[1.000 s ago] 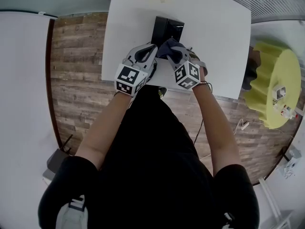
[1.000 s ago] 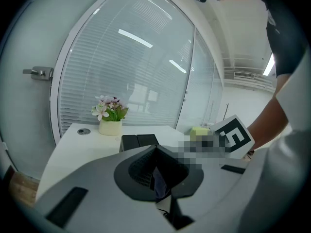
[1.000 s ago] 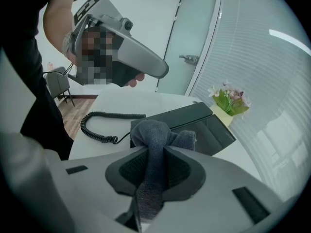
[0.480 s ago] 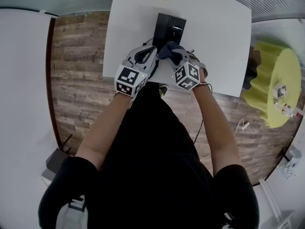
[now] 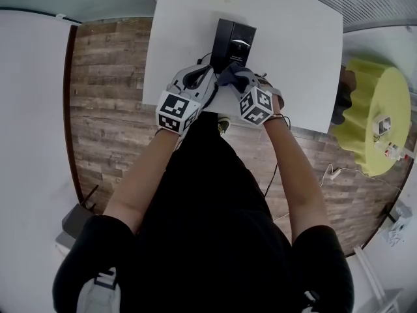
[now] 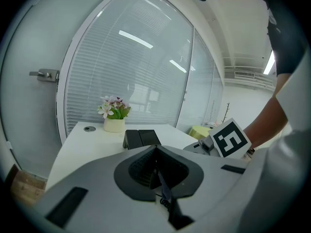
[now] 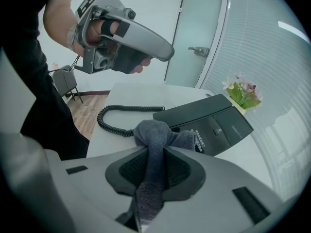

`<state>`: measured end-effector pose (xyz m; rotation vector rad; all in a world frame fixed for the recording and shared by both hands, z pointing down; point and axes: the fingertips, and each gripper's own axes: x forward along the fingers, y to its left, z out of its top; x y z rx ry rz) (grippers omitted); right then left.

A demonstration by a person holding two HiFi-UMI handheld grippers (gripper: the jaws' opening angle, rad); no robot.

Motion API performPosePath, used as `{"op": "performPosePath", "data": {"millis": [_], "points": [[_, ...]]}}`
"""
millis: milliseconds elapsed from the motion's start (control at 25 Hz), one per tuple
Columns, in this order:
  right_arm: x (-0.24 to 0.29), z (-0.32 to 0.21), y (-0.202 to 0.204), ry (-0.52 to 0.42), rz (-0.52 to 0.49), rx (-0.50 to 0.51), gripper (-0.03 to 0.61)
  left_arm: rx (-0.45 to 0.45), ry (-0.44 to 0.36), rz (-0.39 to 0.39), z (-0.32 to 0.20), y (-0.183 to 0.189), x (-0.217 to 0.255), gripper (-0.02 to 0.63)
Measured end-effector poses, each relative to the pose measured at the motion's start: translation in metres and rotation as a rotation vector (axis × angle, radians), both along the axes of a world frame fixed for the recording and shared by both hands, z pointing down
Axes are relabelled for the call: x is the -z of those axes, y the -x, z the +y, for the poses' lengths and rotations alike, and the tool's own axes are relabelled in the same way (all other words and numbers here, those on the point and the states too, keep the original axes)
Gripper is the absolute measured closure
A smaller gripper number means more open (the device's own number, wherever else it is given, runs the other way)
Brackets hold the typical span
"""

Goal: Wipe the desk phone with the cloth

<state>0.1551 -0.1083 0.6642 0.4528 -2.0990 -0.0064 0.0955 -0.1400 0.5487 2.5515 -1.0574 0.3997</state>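
The right gripper [image 7: 154, 152] is squeezed tight on the cloth [image 7: 153, 130]. A grey lump of cloth sticks out past its tips. That lump sits right at the near end of the desk phone [image 7: 209, 115]. It may be touching the phone, but I cannot tell for sure.

To wipe well, I think the lump should press softly on the phone's flat top. Then it can slide from the near end to the far end in slow lines, side by side. A hard push may make the phone slide, so the other gripper could hold it. Watch the curly cord [image 7: 114, 114] just left of the phone, so the cloth does not catch on it.

The right arm reaches forward, and its gripper tips down at the phone's near end. The left gripper [image 6: 155, 152] has its jaws pressed together with nothing between them. It is up in the air, above and to the left of the phone. The phone lies on a white table [image 5: 300, 38]. A flower pot [image 6: 114, 124] stands past the phone's far end.
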Motion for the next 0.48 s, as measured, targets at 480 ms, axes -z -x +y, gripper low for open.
{"op": "performPosePath", "data": {"millis": [480], "points": [[0.082, -0.04, -0.002, -0.098, -0.112, -0.076, 0.489, -0.001, -0.031, -0.014, -0.017, 0.003, 0.02, 0.603]]}}
